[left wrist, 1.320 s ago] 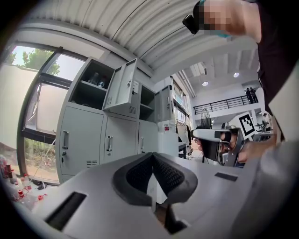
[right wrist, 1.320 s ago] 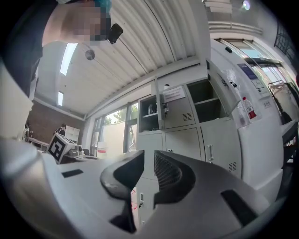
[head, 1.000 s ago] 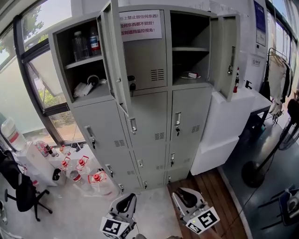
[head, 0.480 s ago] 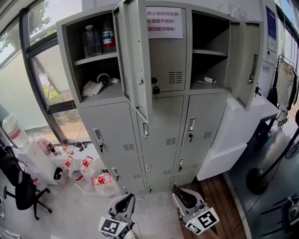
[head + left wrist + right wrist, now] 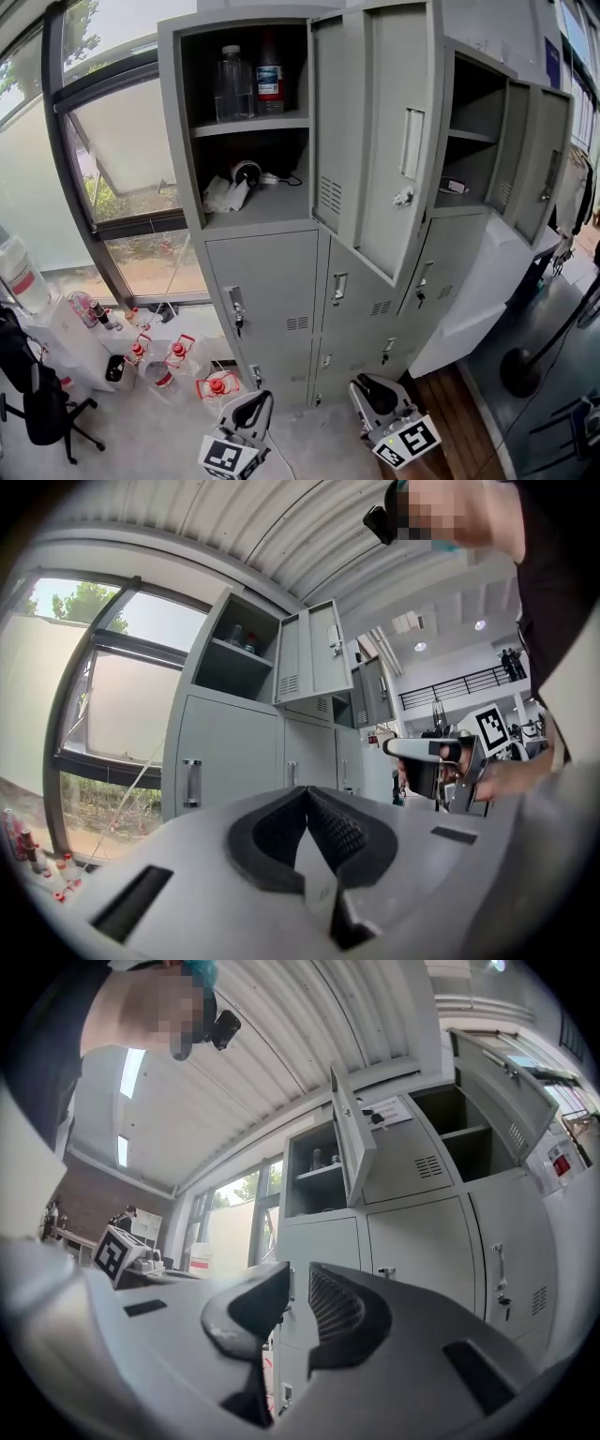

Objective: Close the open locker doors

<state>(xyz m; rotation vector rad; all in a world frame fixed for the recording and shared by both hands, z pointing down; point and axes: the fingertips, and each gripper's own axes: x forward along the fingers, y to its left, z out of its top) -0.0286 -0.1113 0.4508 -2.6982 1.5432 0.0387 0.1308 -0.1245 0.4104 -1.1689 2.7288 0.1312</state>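
left hand-held gripper: jaws together, empty | right hand-held gripper: slit apart, empty | left locker door, right locker door: open

A tall dark-framed window fills the left side. Directly below the window, clear jugs with red caps stand on the pale floor. A black office chair sits at the window's lower left. Well to its right are a white block and a round black stand base.
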